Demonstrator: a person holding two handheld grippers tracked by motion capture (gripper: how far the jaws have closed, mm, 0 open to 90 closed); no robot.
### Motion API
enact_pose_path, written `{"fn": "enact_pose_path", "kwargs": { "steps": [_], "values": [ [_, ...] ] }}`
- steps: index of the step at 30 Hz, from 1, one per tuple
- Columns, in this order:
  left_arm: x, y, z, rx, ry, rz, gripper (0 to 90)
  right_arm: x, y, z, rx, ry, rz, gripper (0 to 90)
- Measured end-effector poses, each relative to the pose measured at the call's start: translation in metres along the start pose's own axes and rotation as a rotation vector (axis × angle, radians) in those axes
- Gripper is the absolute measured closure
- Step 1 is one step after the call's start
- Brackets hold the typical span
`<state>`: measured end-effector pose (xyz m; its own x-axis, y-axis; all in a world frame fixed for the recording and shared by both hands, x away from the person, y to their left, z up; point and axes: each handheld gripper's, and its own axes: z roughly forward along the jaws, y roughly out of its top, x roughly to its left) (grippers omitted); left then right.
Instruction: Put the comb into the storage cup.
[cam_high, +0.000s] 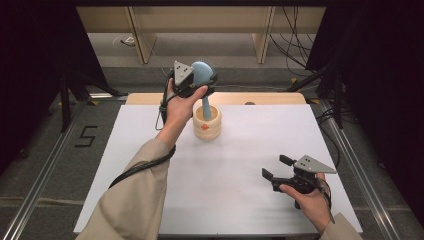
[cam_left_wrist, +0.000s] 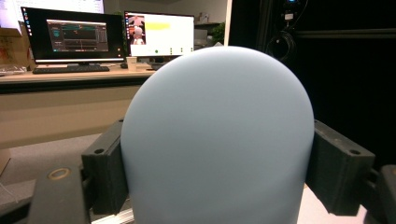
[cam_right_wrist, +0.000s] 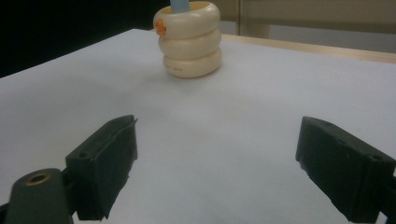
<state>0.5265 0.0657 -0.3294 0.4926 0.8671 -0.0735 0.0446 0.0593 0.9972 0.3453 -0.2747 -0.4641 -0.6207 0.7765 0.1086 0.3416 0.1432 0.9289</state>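
The left claw (cam_high: 200, 80) gripped the rounded head of a pale blue spatula (cam_high: 202, 75), its jaws pressed against either flank of the head, as the left gripper view showed with the blue dome (cam_left_wrist: 217, 135) filling the space between the black pads. The spatula stood with its handle down inside a cream ringed holder (cam_high: 207, 125), so its long axis ran almost upright, head at the top and handle end hidden in the holder's mouth. Taking it by the broad head looked sensible: that was the only part standing clear above the holder, and a pull along the axis would lift it straight out, or a push would seat it, without tipping the holder.

The holder stood on the white desk (cam_high: 240, 170) near its far edge, an orange mark (cam_high: 204, 126) on its near side. The right gripper view showed it as three stacked rings (cam_right_wrist: 189, 39) with the blue handle (cam_right_wrist: 180, 4) rising from the top.

The right claw (cam_high: 279, 167) rested well apart from the holder, toward the desk's near right corner, its jaws spread wide with nothing between them and aimed roughly toward the holder. It probably waited there so as to be free to steady the holder if needed.
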Motion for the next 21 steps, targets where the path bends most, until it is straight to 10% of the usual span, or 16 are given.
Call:
{"fn": "enact_pose_path", "kwargs": {
  "steps": [21],
  "values": [
    [0.0012, -0.0085, 0.0035, 0.018, 0.002, -0.006, 19.7, -0.0001, 0.0001, -0.0003, -0.001, 0.001, -0.001, 13.5]
  ]
}}
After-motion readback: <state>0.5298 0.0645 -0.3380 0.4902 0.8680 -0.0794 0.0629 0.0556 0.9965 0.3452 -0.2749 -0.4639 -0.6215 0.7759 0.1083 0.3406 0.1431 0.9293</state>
